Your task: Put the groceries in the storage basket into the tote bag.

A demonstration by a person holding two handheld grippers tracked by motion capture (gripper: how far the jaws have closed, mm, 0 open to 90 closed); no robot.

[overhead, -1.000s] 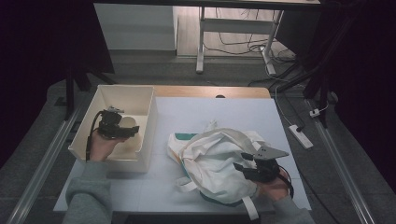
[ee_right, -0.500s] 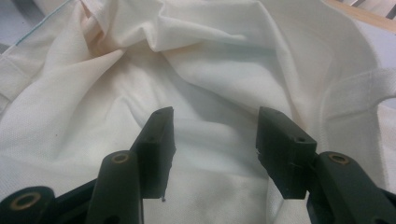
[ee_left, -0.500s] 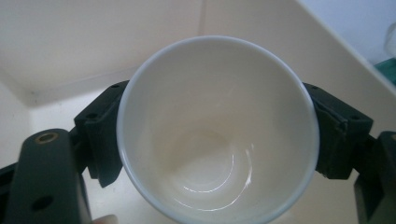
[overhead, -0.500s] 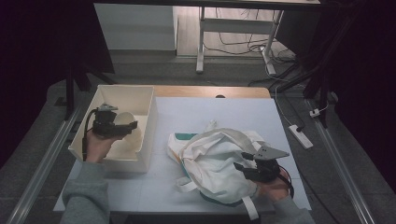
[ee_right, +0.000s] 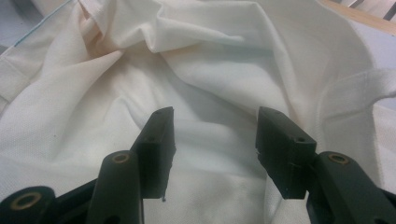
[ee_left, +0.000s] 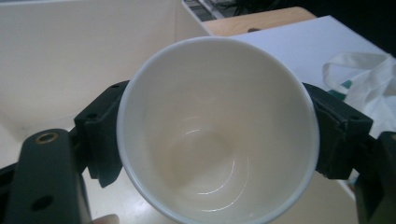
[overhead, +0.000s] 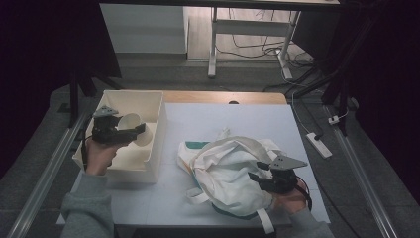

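Observation:
A white cup [overhead: 130, 124] is clamped by its sides between the jaws of my left gripper [overhead: 136, 131], which holds it above the white bin [overhead: 159, 130] at the table's left. In the left gripper view the cup [ee_left: 219, 130] faces me mouth-on and looks empty, with a black pad [ee_left: 105, 135] pressed on each side. A crumpled white cloth bag [overhead: 228, 166] with teal trim lies right of the middle. My right gripper [overhead: 258, 177] rests at its right edge and is open. In the right gripper view its jaws [ee_right: 212, 135] stand apart over the bag's fabric [ee_right: 210, 60].
The bin has tall walls and a lower front notch [overhead: 148, 153]. A wooden strip [overhead: 223, 96] runs along the table's far edge. A power strip [overhead: 319, 145] and cables lie on the floor to the right. Metal rails [overhead: 44, 168] flank the table.
My left gripper has lifted the cup up out of the bin and a little toward the far side. The right gripper and the bag have kept still.

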